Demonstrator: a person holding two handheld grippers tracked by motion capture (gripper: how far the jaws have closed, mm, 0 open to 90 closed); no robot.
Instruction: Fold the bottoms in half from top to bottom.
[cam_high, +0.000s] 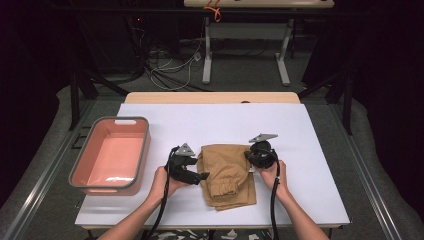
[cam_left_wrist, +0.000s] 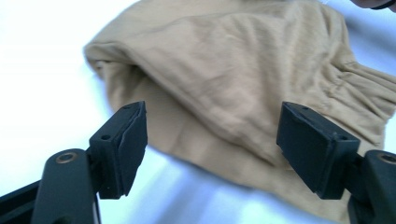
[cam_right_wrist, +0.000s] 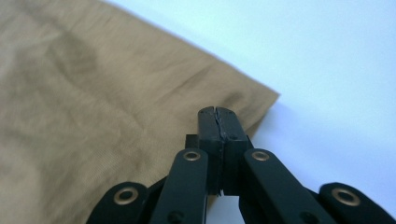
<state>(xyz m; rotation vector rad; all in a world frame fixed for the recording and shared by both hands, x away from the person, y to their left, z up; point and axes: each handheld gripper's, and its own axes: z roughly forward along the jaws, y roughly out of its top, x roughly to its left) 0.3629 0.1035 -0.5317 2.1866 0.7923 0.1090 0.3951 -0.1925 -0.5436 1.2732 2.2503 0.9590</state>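
Tan trousers (cam_high: 226, 172) lie folded into a compact stack near the front middle of the white table (cam_high: 310, 150), cuffed leg ends towards the person. The folding looks largely done, and what seems left is to lift the bundle into the pink bin (cam_high: 111, 155), which stands well apart at the left with nothing in it. The left gripper (cam_left_wrist: 212, 135) sits at the stack's left edge, jaws wide apart over the cloth. The right gripper (cam_right_wrist: 218, 122) rests at the right edge, jaws pressed together; whether they pinch any fabric I cannot tell.
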